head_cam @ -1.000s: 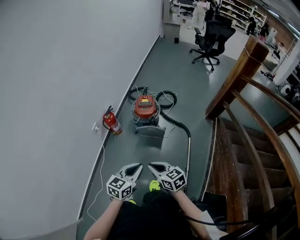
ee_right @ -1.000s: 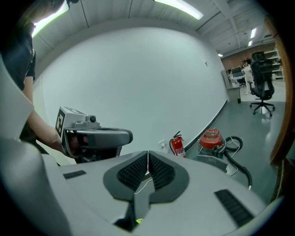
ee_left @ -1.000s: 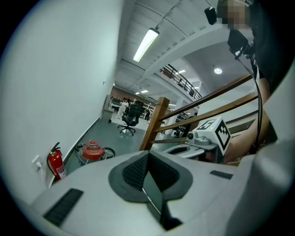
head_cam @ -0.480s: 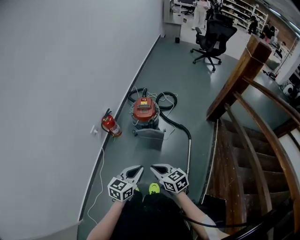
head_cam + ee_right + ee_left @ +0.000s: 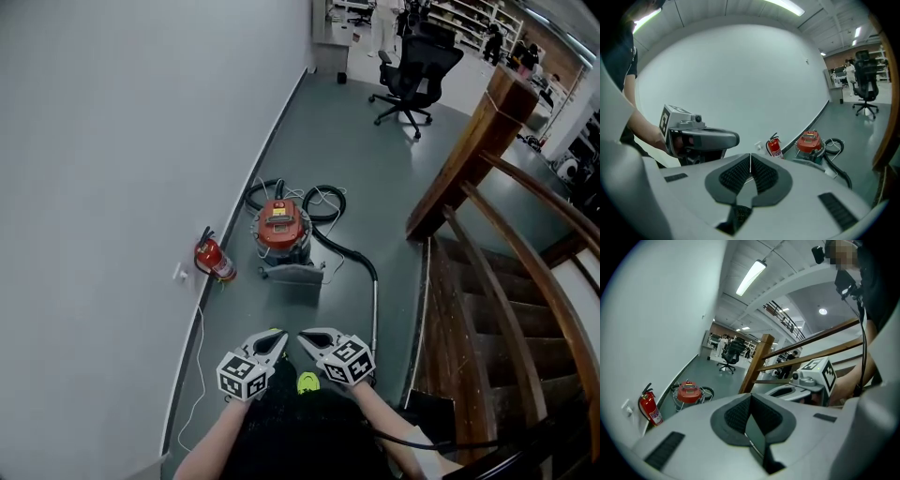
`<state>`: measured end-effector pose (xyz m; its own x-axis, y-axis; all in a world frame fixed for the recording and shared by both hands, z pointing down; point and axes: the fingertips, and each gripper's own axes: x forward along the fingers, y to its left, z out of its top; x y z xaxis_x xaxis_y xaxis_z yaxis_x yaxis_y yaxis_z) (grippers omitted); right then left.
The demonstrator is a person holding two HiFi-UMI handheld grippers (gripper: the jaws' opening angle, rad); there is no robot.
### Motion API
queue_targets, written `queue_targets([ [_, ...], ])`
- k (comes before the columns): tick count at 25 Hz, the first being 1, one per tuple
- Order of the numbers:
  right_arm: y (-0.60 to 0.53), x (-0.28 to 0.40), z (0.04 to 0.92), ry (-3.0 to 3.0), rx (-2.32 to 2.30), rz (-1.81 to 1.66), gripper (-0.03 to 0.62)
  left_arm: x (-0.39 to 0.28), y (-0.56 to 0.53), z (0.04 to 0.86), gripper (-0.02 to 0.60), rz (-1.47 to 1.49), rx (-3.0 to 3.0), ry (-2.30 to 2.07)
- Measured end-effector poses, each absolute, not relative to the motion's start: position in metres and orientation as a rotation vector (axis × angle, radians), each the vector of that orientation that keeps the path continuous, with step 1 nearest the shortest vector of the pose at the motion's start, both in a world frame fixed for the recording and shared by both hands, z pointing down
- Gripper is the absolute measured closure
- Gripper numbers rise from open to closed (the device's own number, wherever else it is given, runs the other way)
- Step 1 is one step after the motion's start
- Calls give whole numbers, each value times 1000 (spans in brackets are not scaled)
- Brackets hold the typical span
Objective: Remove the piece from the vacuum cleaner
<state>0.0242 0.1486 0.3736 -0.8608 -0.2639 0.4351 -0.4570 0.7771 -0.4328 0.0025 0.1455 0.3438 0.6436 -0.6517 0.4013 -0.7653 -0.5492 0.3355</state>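
Both sets of fingers (image 5: 736,416) are seen pressed together with nothing caught between them, so the grey left gripper (image 5: 277,333) and the grey right gripper (image 5: 306,335) are being carried empty, side by side, low in front of the body.

Not much has changed over the last second tbh. The fingers have been kept shut. In the head view the red drum-shaped vacuum cleaner (image 5: 281,225) and the small red fire extinguisher (image 5: 213,259) beside it have slid a bit down and left, which reads as an approach being made.

For the task, that means nothing has been touched yet. The vacuum cleaner is parked on the grey floor (image 5: 356,131) near the white wall (image 5: 112,141), well apart from both grippers. Which piece is meant can't be told from here.

Only in the head view can the black hose (image 5: 347,251) looping off the drum and the long silver wand (image 5: 376,309) lying along the foot of the wooden staircase (image 5: 487,281) be followed. In the left gripper view the right gripper's marker cube (image 5: 820,373) and a wooden banister post (image 5: 757,364) are picked up. In the right gripper view the left gripper is shown against the wall instead.
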Motion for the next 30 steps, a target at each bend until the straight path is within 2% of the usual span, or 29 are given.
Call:
queue_targets([
  [30,3,-19,365,-2528,753,808,579,-21,5,346,574,383,2468,-819],
])
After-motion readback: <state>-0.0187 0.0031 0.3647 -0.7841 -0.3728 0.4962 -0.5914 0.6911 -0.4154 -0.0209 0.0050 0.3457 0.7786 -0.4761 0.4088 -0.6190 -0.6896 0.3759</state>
